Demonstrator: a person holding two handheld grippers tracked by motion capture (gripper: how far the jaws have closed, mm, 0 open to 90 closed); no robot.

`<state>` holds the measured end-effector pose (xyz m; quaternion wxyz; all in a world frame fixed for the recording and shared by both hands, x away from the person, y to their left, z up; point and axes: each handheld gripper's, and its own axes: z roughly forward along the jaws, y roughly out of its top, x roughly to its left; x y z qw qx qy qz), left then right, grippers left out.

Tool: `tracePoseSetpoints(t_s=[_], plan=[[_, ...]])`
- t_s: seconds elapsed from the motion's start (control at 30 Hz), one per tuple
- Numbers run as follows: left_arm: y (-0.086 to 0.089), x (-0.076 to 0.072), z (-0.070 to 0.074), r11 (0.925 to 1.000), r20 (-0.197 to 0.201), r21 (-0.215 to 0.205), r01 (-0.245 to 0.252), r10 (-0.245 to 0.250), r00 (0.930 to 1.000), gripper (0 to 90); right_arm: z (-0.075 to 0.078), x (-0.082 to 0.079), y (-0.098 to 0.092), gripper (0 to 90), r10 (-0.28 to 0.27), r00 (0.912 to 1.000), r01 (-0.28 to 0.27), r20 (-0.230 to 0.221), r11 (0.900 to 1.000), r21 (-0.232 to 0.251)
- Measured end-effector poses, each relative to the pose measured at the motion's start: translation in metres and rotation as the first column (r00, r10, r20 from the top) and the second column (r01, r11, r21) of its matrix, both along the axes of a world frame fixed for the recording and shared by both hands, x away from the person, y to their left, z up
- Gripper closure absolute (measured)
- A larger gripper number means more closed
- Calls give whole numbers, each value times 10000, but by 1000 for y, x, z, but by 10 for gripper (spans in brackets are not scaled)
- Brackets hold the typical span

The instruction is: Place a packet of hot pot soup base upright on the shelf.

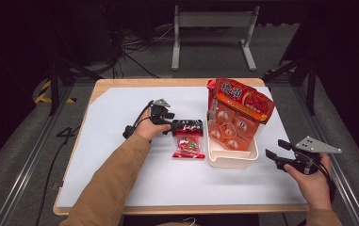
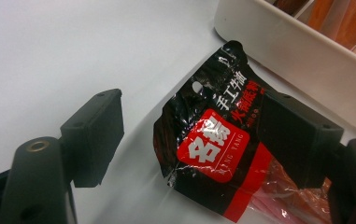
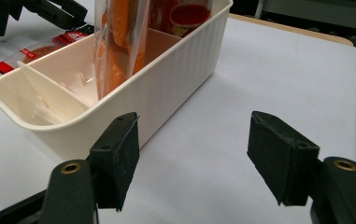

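From above, my left gripper reaches across the white table sheet to the black top edge of a red-and-black sauce packet, which lies flat just left of the cream plastic bin. An orange multipack bag stands in that bin, leaning out over its far end. My right gripper hovers off the bin's right side, near the table's front right corner, holding nothing.

Along my left gripper, the packet lies between the jaws: the right jaw sits over its black top, the left jaw stands apart on bare sheet. The jaws are spread wide and I cannot see the pads pressing it, so nothing is grasped. The bin's wall runs just beyond the packet.

Along my right gripper, the jaws are released and wide apart over bare sheet, the ribbed bin just beside the left jaw. A divider crosses its near end, the orange bag upright behind it. Farther off, my left gripper and the packet show past the bin.
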<state>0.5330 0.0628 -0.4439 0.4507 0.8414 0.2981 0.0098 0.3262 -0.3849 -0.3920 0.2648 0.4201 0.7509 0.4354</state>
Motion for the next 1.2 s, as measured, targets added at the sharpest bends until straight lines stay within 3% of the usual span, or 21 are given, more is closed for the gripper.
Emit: tracePoseSetpoints(t_s=[0.03,0.13,0.33,0.57,0.73,1.2], plan=[[-1,0,-3,9998,-170,195,23,-20,9999,235,0,0,0,344,1,10000,-1,4,10000,-13],[-3,0,-5,9996,-285,264,110,-103,9995,234,-1,0,0,343,-28,10000,28,-10,10000,-45],[-3,-1,-6,9997,-627,138,218,-209,9978,249,-2,1,0,341,13,10000,-13,-88,10000,-56],[-8,-3,-7,9970,-688,-23,774,-774,9946,282,-4,2,2,328,117,9996,-119,-271,9999,-41],[-9,-5,-7,9955,-462,103,946,-940,9945,342,-4,3,3,327,145,9995,-147,-276,9999,-63],[-8,-7,-6,9924,113,874,870,-883,9960,643,-5,3,4,327,228,9993,-231,-313,9997,-99]])
